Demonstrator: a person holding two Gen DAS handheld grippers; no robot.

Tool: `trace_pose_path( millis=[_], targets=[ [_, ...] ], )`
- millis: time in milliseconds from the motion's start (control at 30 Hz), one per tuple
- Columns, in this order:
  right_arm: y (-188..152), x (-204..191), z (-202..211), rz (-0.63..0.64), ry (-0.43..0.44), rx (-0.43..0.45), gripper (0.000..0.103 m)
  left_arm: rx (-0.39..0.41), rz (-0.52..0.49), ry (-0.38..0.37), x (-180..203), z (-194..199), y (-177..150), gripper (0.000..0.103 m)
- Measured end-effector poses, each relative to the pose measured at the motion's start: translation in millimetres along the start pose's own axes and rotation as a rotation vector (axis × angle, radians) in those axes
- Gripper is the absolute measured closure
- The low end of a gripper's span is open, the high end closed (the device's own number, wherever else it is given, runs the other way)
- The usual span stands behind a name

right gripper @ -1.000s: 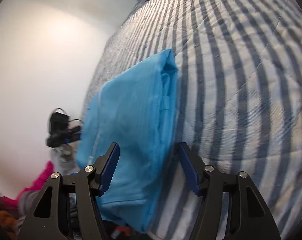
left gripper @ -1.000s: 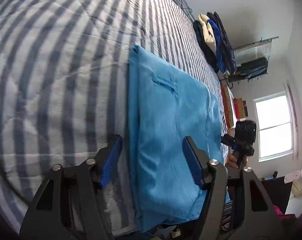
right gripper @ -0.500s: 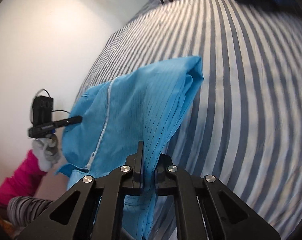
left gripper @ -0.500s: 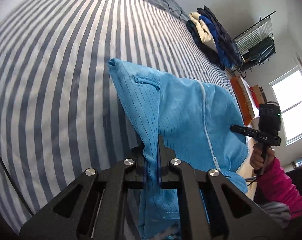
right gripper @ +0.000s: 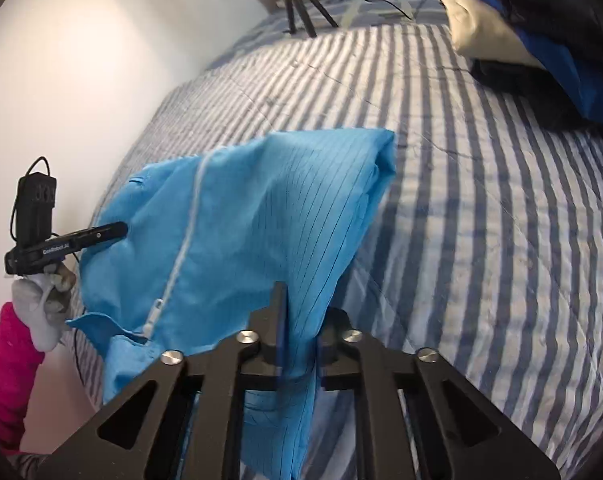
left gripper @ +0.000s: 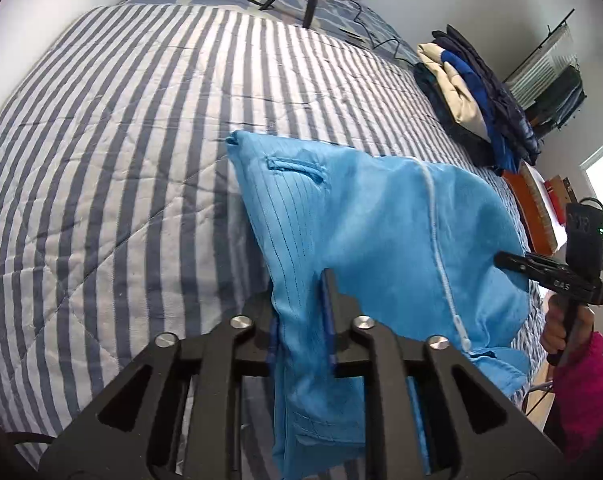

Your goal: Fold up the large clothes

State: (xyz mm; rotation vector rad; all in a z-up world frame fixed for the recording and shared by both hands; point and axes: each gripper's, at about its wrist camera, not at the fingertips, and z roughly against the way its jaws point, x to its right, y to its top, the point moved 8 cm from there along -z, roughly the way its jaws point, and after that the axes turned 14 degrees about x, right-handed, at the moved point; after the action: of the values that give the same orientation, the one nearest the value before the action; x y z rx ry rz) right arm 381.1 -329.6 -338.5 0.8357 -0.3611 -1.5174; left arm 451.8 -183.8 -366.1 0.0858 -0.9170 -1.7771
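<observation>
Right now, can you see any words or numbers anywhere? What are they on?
"GenRobot.AI": white letters along the side of the left gripper, seen from the right wrist camera.
"DAS": the only letters legible on the right gripper, seen from the left wrist camera.
The black boxes on top of both grippers carry dark markings, too blurred to read.
The blue garment and striped bedspread show no writing.

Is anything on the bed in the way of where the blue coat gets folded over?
Nothing visible. Both tongs, left and right, pinch the blue coat, and the striped blanket ahead lies bare. The pile of clothes sits off at the far edge.
</observation>
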Motion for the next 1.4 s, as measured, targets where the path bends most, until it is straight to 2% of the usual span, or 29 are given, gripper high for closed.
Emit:
trace_pose_path(
  millis=[167, 233, 267, 300, 333, 367, 467, 567, 633, 700, 833, 933, 1100, 1133, 1167, 1200, 1233, 1267, 1400],
  targets=[
    [-3.9, 7.8, 40.5, 0.039, -0.055, 0.037, 0.085, 0.092, -0.060, 0.038, -3.4, 43.8, 11.7, 0.081],
    [-6.8, -2.8, 65.4, 0.073, -0.032, 0.065, 0.085, 0.128, -0.090, 0.012, 5.7, 70.2, 10.9, 0.081],
    [-11.2, -13.3, 78.1, 0.101, 0.005, 0.073, 0.078, 0.135, -0.105, -0.017, 13.1, 83.6, 5.3, 0.080],
    [-16.6, -21.1, 86.5, 0.121, 0.034, 0.076, 0.072, 0.140, -0.121, -0.037, 20.8, 93.5, 0.6, 0.073],
    [-25.1, -33.7, 97.0, 0.146, 0.070, 0.078, 0.056, 0.144, -0.147, -0.064, 31.9, 105.7, -10.3, 0.069],
    [-34.8, -45.4, 104.2, 0.164, 0.107, 0.071, 0.049, 0.136, -0.169, -0.094, 42.7, 114.4, -23.4, 0.063],
    [-71.3, -73.1, 108.3, 0.157, 0.217, -0.004, 0.050, 0.061, -0.229, -0.165, 69.8, 125.6, -66.6, 0.063],
    [-102.0, -84.6, 97.9, 0.141, 0.237, -0.069, 0.050, -0.053, -0.283, -0.213, 92.3, 122.6, -119.0, 0.063],
    [-117.8, -86.0, 90.2, 0.055, 0.261, -0.105, 0.049, -0.122, -0.281, -0.237, 104.2, 116.4, -143.6, 0.063],
    [-125.9, -88.2, 85.2, -0.003, 0.279, -0.127, 0.049, -0.137, -0.355, -0.206, 111.2, 110.8, -160.0, 0.063],
    [-132.6, -88.6, 79.5, -0.026, 0.226, -0.156, 0.049, -0.132, -0.493, -0.140, 119.4, 105.6, -168.9, 0.063],
    [-130.5, -85.7, 63.6, -0.076, 0.161, -0.194, 0.049, -0.107, -0.646, -0.088, 133.3, 101.0, -172.8, 0.062],
    [-128.0, -78.6, 42.3, -0.200, 0.174, -0.244, 0.049, -0.093, -0.787, -0.042, 142.1, 81.6, -187.7, 0.062],
    [-127.8, -78.8, 38.5, -0.204, 0.171, -0.251, 0.051, -0.084, -0.816, -0.027, 143.2, 77.1, -188.8, 0.062],
    [-126.2, -80.9, 36.4, -0.212, 0.182, -0.247, 0.061, -0.067, -0.847, -0.001, 143.7, 73.7, -188.1, 0.064],
    [-123.6, -80.6, 36.7, -0.217, 0.189, -0.244, 0.067, -0.051, -0.862, 0.017, 144.6, 71.2, -186.8, 0.072],
    [-118.9, -81.5, 36.4, -0.223, 0.192, -0.241, 0.079, -0.040, -0.865, 0.030, 144.0, 68.8, -185.2, 0.077],
    [-114.3, -83.1, 36.8, -0.222, 0.193, -0.230, 0.089, -0.021, -0.858, 0.044, 144.9, 68.1, -179.3, 0.087],
    [-77.8, -91.2, 52.4, -0.154, 0.197, -0.126, 0.097, 0.078, -0.831, 0.059, 151.0, 71.9, -154.6, 0.089]
  ],
)
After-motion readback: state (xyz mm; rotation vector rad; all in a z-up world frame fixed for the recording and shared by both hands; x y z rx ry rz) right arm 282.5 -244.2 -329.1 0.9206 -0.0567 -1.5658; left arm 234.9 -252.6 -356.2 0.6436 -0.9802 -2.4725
